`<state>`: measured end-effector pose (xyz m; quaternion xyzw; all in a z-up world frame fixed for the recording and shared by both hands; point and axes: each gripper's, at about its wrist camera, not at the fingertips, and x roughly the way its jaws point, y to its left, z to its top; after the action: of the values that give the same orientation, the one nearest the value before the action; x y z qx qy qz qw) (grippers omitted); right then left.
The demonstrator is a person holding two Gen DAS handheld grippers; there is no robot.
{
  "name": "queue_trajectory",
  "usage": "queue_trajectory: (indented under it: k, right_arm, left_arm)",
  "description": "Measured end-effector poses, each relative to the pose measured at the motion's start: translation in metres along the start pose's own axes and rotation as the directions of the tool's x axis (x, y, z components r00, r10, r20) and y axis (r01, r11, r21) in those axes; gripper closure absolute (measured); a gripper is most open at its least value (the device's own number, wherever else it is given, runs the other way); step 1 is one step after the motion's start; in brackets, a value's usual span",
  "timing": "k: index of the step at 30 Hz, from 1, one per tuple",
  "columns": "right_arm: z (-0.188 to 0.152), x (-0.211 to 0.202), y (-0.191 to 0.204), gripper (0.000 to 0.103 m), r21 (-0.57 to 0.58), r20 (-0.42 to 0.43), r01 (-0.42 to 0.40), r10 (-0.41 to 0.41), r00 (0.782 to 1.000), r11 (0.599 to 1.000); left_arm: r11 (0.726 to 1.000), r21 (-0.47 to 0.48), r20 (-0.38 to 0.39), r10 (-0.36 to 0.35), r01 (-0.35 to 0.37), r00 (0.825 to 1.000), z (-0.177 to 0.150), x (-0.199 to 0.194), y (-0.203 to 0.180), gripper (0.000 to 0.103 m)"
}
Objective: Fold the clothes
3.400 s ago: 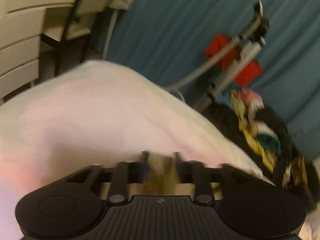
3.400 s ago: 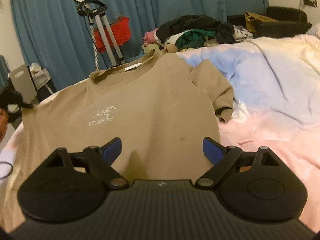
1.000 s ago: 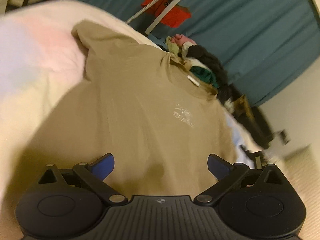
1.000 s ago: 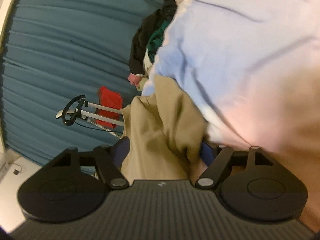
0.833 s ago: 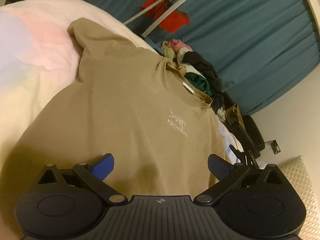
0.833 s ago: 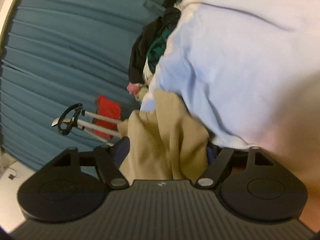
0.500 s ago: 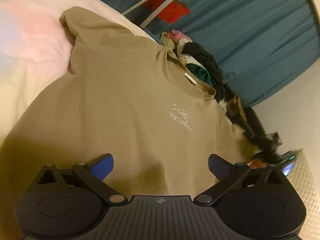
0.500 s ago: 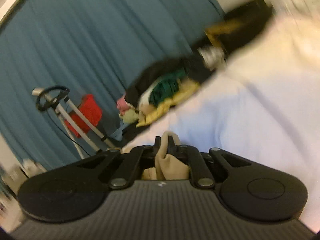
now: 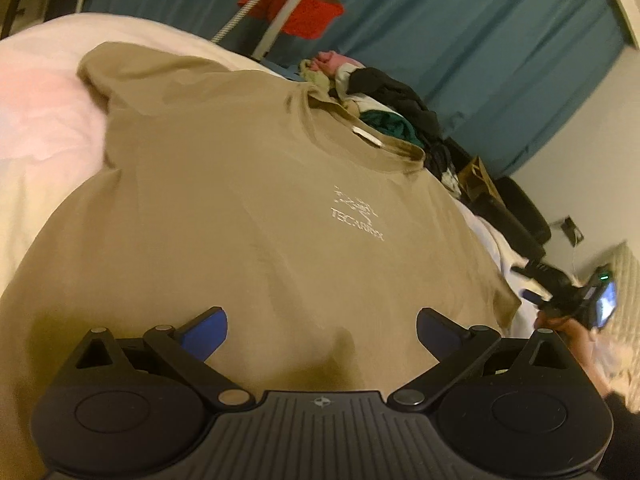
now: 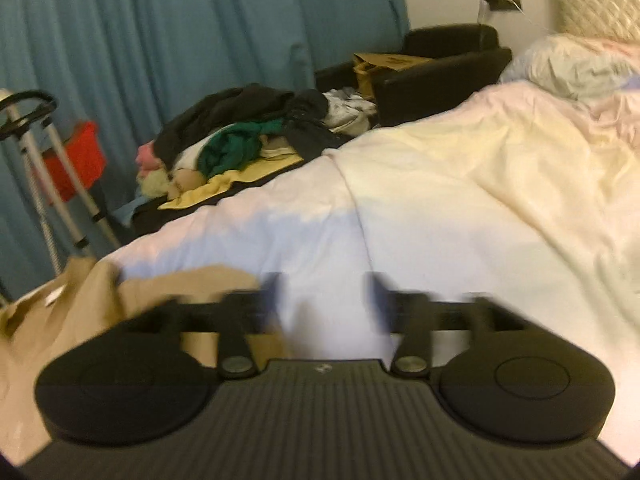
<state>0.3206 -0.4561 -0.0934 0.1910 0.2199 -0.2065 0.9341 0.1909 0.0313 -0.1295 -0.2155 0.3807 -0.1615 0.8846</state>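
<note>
A tan T-shirt (image 9: 248, 216) with a white chest logo lies face up and spread flat on the bed. My left gripper (image 9: 320, 326) is open and empty, hovering over the shirt's lower hem. My right gripper (image 10: 322, 292) is open and empty over the bare duvet, blurred by motion; the shirt's right sleeve (image 10: 188, 284) lies just to its left. In the left wrist view the right gripper (image 9: 560, 292) shows beyond the shirt's right edge.
The bed carries a pale pink, blue and cream duvet (image 10: 460, 208). A pile of mixed clothes (image 10: 248, 136) lies at the far side. A stand with a red part (image 9: 296, 8) is by the blue curtains. A pillow (image 10: 576, 64) is at the far right.
My right gripper was shut on the shirt's right sleeve and has let it go, opening and moving off to the right over the duvet. My left gripper stays open over the hem.
</note>
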Motion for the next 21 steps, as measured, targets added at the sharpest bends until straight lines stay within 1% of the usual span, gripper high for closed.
queue_trajectory:
  k: [1,2,3,6,8,9,11,12,14,17,19,21]
  right_arm:
    - [-0.002,-0.018,0.002,0.015,-0.023,0.015,-0.023,0.023,1.0,0.999]
    - [-0.004,-0.033,0.008,0.014,-0.04,0.036,-0.051,0.052,0.998,0.998]
    - [-0.009,-0.052,0.013,0.014,-0.065,0.043,-0.09,0.093,0.995,0.994]
    - [-0.018,-0.112,0.022,0.014,-0.099,0.028,-0.14,0.144,0.989,0.985]
    - [-0.026,-0.155,0.027,0.014,-0.091,0.035,-0.171,0.174,0.984,0.981]
    - [-0.029,-0.176,0.031,0.014,-0.09,0.021,-0.181,0.183,0.983,0.979]
    - [-0.035,-0.216,0.036,0.014,-0.077,-0.004,-0.197,0.198,0.98,0.977]
    - [-0.04,-0.238,0.035,0.014,-0.063,-0.006,-0.217,0.217,0.976,0.974]
    - [-0.052,-0.269,0.025,0.013,-0.024,0.008,-0.263,0.264,0.965,0.964]
    - [-0.072,-0.295,0.011,0.013,0.026,-0.036,-0.267,0.267,0.963,0.963]
    - [-0.087,-0.312,-0.002,0.014,0.048,-0.04,-0.221,0.223,0.974,0.974]
    - [-0.096,-0.329,-0.016,0.014,0.081,-0.024,-0.204,0.207,0.978,0.976]
  left_arm:
    - [1.0,0.016,0.001,0.0,0.0,1.0,0.0,-0.002,-0.001,0.001]
    - [1.0,0.027,0.007,-0.002,0.002,1.0,-0.001,-0.004,-0.003,0.001]
    - [0.999,0.039,0.013,-0.003,0.003,1.0,-0.001,-0.006,-0.005,0.001]
    - [0.998,0.063,0.031,-0.008,0.006,0.999,-0.003,-0.017,-0.01,0.001]
    - [0.996,0.095,0.051,-0.002,-0.002,0.999,-0.005,-0.026,-0.014,0.001]
    - [0.993,0.116,0.057,0.001,-0.007,0.998,-0.007,-0.03,-0.017,0.001]
    - [0.989,0.15,0.054,-0.006,-0.002,0.999,-0.012,-0.038,-0.024,0.002]
    - [0.987,0.161,0.048,-0.012,0.004,0.999,-0.015,-0.043,-0.027,0.002]
    - [0.982,0.19,0.021,-0.019,0.015,1.0,-0.024,-0.049,-0.035,0.002]
    - [0.972,0.216,-0.044,-0.083,0.091,0.996,-0.045,-0.059,-0.049,0.004]
    - [0.964,0.223,-0.096,-0.128,0.146,0.987,-0.062,-0.064,-0.059,0.005]
    - [0.955,0.23,-0.148,-0.156,0.188,0.977,-0.078,-0.066,-0.071,0.008]
